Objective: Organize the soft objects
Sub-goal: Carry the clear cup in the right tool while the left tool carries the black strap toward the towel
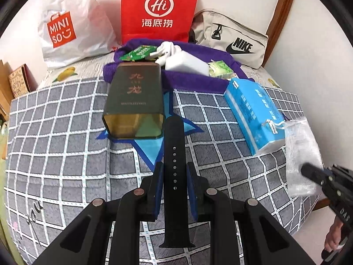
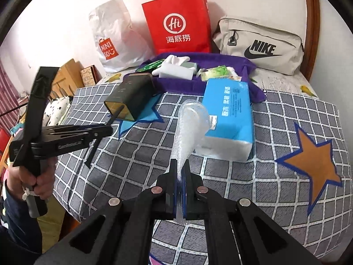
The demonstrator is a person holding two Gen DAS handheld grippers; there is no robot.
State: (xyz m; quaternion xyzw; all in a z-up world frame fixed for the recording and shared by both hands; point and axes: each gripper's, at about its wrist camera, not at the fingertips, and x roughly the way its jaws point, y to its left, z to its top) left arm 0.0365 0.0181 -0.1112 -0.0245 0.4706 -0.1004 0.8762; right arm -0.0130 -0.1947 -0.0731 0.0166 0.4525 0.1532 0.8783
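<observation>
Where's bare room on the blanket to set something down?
Free: the checked blanket between the blue tissue pack and the orange star, and the near edge left of the dark tin. Crowded: the purple towel at the back.

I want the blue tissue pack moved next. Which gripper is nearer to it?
Right. The right gripper, shut on a bubble-wrap piece, sits just in front of the blue tissue pack. The left gripper, holding a black watch strap, is off to its left.
</observation>
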